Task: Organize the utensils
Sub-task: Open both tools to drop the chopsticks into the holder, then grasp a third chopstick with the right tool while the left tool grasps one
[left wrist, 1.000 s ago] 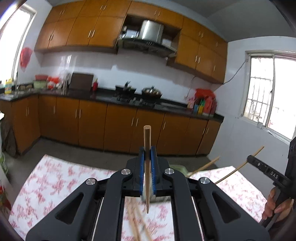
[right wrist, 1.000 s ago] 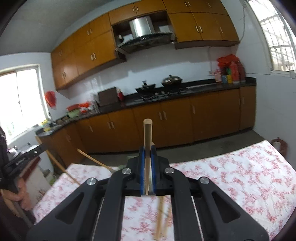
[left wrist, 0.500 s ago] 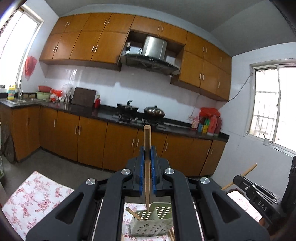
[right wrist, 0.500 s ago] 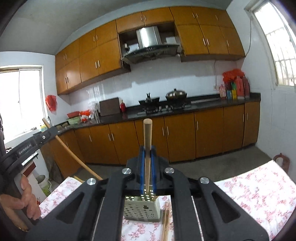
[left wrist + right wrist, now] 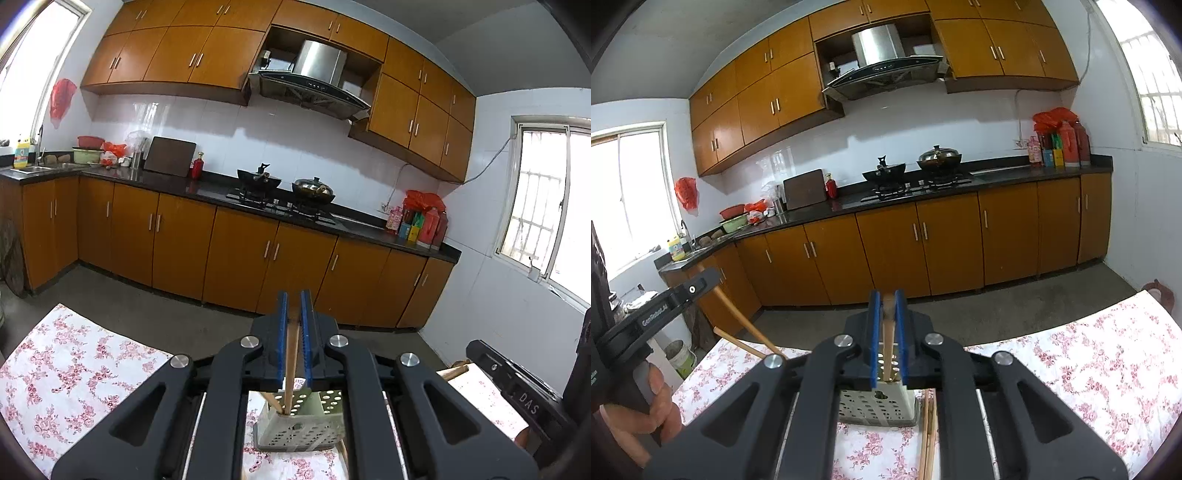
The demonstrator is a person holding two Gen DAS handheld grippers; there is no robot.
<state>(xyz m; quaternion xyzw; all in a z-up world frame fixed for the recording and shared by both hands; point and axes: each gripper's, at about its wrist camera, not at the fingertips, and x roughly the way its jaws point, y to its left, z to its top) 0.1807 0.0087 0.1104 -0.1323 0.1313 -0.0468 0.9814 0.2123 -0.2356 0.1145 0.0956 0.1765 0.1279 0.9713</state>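
Observation:
In the left wrist view my left gripper [image 5: 293, 297] is shut on a wooden chopstick [image 5: 291, 354]. Its lower end stands in the pale perforated utensil holder [image 5: 306, 424] on the table below, beside another chopstick [image 5: 271, 400] leaning there. In the right wrist view the jaws of my right gripper [image 5: 886, 295] are opening. A second chopstick [image 5: 887, 332] stands loose between them, its tip down in the same holder [image 5: 879, 406].
Several loose chopsticks [image 5: 929, 435] lie on the floral tablecloth [image 5: 1089, 369] just right of the holder. A person's hand [image 5: 646, 406] grips the other tool at the left edge. Kitchen cabinets and a counter run along the far wall.
Both grippers came forward over the holder, which now sits right under the jaws. Each chopstick has slid down between its pads, so its top is level with the fingertips.

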